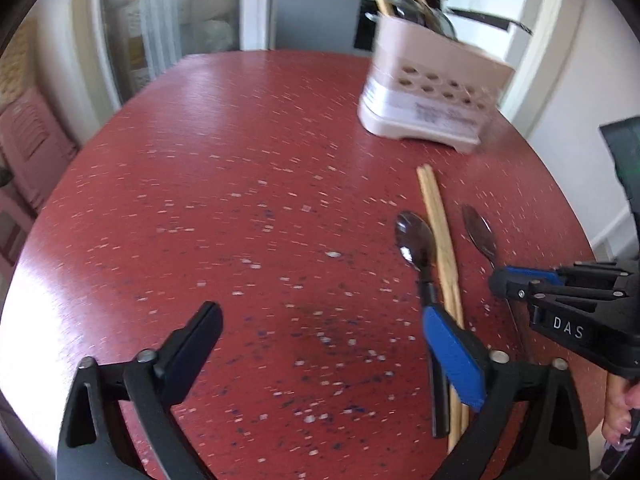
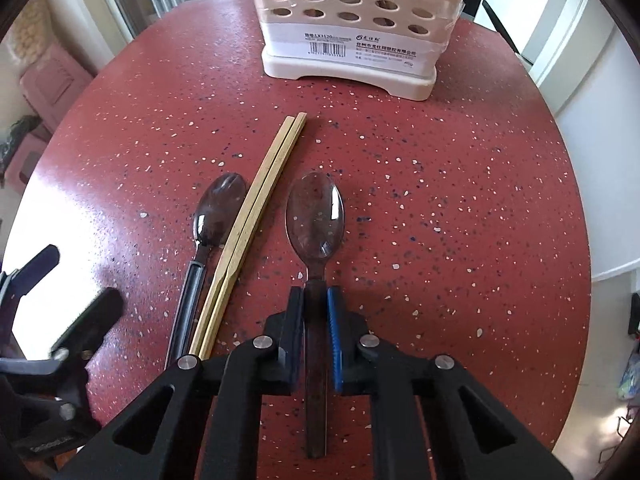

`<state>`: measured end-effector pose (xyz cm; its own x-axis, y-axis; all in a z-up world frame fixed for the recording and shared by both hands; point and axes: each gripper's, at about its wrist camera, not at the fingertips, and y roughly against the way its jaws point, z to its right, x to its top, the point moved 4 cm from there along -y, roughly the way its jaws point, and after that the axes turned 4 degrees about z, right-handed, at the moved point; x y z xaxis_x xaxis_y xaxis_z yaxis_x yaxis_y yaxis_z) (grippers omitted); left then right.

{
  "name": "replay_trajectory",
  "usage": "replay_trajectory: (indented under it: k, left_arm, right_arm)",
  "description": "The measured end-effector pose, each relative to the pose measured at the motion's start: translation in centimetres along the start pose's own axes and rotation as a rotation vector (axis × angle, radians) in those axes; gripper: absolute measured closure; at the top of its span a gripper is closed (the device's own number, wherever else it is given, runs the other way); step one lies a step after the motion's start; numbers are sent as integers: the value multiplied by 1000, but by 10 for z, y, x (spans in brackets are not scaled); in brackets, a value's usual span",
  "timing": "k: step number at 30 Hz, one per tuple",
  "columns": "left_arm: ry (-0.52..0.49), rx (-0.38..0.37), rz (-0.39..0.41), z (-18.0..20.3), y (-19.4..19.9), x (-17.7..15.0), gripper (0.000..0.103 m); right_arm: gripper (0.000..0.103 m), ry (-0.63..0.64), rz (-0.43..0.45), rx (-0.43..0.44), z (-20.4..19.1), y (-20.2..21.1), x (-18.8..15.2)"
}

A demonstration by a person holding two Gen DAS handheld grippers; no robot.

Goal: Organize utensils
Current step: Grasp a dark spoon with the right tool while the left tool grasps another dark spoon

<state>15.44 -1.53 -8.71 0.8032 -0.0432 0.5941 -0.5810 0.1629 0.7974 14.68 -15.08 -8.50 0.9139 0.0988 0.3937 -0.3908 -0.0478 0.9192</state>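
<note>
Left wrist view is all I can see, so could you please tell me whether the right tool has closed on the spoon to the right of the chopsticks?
Observer: Yes, the right tool is shut on the translucent spoon, one pad on either side of the handle just behind the bowl.
Operator: Thank you. Is it off the table?
Observer: I cannot tell; the handle runs straight back under the tool.
Operator: Where is the holder from there?
Observer: The utensil holder stands straight ahead beyond the spoon's tip, labelled side facing the tool.
</note>
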Motion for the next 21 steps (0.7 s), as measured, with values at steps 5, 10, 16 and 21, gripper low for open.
replay_trajectory:
  k: [5,10,16,21]
  left_arm:
    - [-42,-21,-66,17,-17,3,0]
    - [-68,-2,-100,25,-26,2,0]
    - [-81,22,-108,26,-29,3,0]
    - [-89,22,-130,27,-33,7,0]
  right_arm:
    - [91,-37,21,70,14,2,-4]
    - [91,-62,49,94,29,9,-7]
    - [91,-100,52,132,50,6,-10]
    - [91,-113,57,159,60,8,-13]
